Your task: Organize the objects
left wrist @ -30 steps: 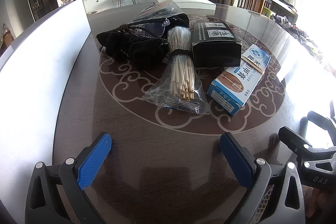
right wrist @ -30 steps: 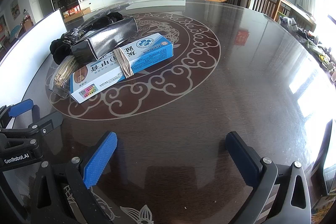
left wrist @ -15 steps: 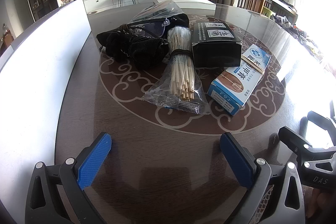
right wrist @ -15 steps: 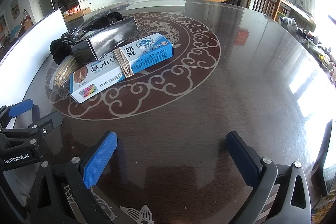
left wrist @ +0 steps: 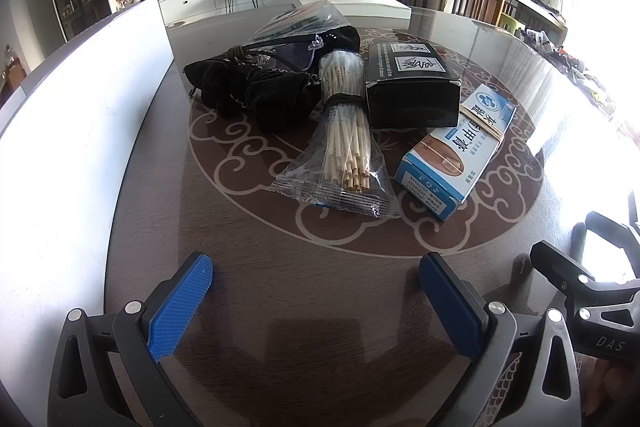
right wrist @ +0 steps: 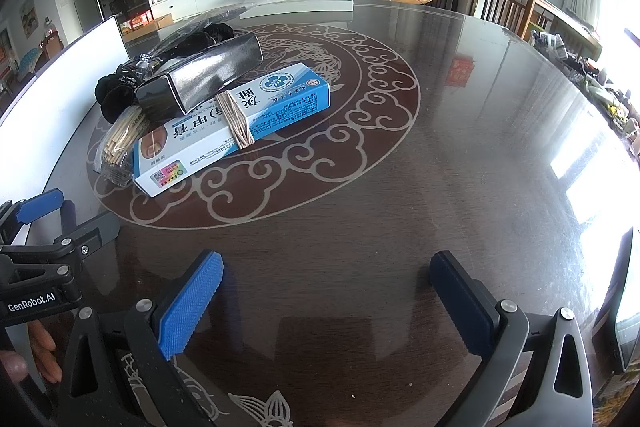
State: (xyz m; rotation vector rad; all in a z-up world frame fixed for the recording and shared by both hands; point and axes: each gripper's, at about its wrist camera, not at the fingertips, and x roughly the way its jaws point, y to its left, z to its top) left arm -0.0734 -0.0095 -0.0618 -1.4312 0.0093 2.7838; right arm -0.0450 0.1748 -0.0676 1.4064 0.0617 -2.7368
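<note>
Both claws hover spread wide and empty over the dark counter (left wrist: pixel 320 287). The left claw (left wrist: pixel 316 301) sits at the bottom of its frame; the packet of sticks (left wrist: pixel 346 147), black box (left wrist: pixel 412 87), blue carton (left wrist: pixel 456 151) and black pouch (left wrist: pixel 256 91) cluster at centre, well beyond its tips. From the right claw (right wrist: pixel 326 301), the same pile lies at upper left, the blue carton (right wrist: pixel 236 125) nearest.

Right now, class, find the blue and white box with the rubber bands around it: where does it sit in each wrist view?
Left wrist view: the blue and white box lies right of centre, running towards the camera, just right of the bag of sticks.
Right wrist view: the box lies left of centre, lengthwise across the picture.
Shared landmark: the black box resting against its far side.
</note>
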